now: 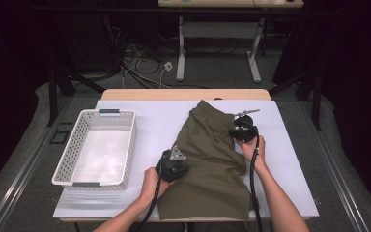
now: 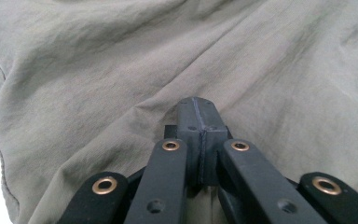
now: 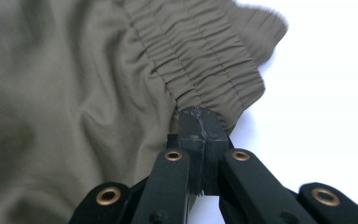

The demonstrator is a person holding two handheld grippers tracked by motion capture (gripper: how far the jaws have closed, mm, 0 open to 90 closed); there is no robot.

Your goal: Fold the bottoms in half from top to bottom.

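An olive-green garment (image 1: 212, 162) with a gathered elastic waistband (image 3: 205, 60) lies spread on the white sheet (image 1: 154, 125) at the middle of the table. My left gripper (image 1: 187, 166) sits at the garment's left edge. In the left gripper view its jaws (image 2: 196, 105) are closed together with the tip in the cloth (image 2: 168, 56), and creases run toward the tip. My right gripper (image 1: 234, 129) is at the garment's upper right side. In the right gripper view it (image 3: 197, 114) is shut on the lower end of the waistband, beside bare white sheet (image 3: 317, 116).
A white perforated plastic basket (image 1: 67, 154) stands on the sheet left of the garment, with nothing in it. The wooden table edge (image 1: 183, 94) runs along the far side. Beyond it are cables on the floor and another table's legs (image 1: 180, 53).
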